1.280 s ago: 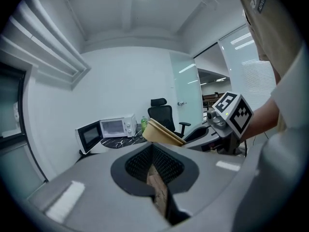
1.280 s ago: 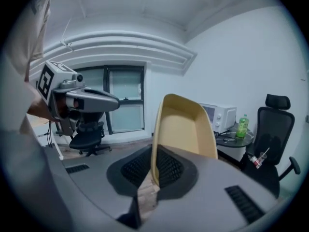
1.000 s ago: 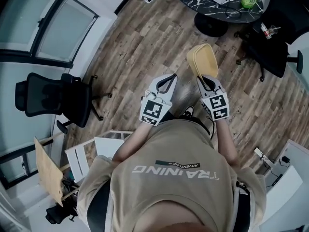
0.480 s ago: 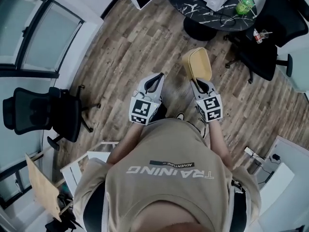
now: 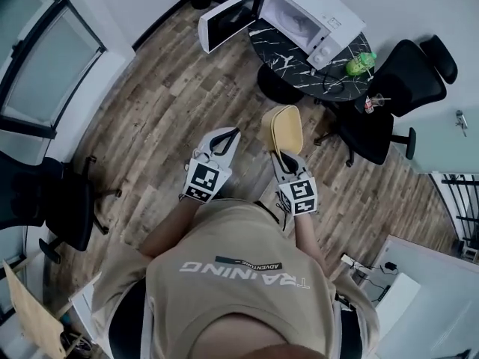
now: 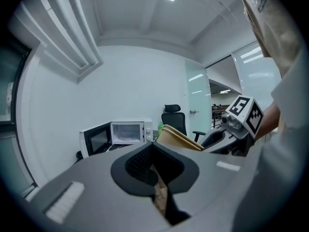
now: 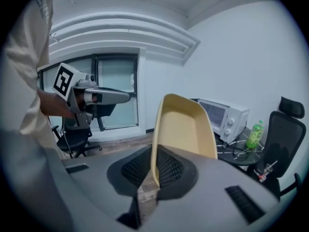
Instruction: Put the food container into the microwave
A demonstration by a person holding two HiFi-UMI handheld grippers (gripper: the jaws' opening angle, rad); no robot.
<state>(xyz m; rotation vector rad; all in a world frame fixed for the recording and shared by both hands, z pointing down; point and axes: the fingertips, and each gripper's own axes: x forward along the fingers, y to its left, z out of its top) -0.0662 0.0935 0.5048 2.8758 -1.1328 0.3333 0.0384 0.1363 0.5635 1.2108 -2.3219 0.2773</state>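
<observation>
A yellow food container (image 5: pixel 283 129) stands on edge in the air, and my right gripper (image 5: pixel 281 154) is shut on its near rim. In the right gripper view the container (image 7: pixel 186 124) rises from between the jaws (image 7: pixel 153 167). My left gripper (image 5: pixel 221 142) hovers beside it on the left, shut with nothing in it; its tips (image 6: pixel 153 150) meet. The white microwave (image 5: pixel 299 17) sits with its door swung open on a round black marble table (image 5: pixel 288 60) ahead of both grippers. It also shows in the left gripper view (image 6: pixel 118 134) and the right gripper view (image 7: pixel 224 117).
A green bottle (image 5: pixel 359 63) stands on the table beside the microwave. Black office chairs (image 5: pixel 389 99) crowd the table's right side, and another chair (image 5: pixel 63 200) is at the far left. Wooden floor (image 5: pixel 172 103) lies between me and the table. White furniture (image 5: pixel 419 298) sits lower right.
The person has moved toward the table: the open microwave has come fully into view at the top. Both grippers keep their hold and spacing; the container stays in the right gripper.
</observation>
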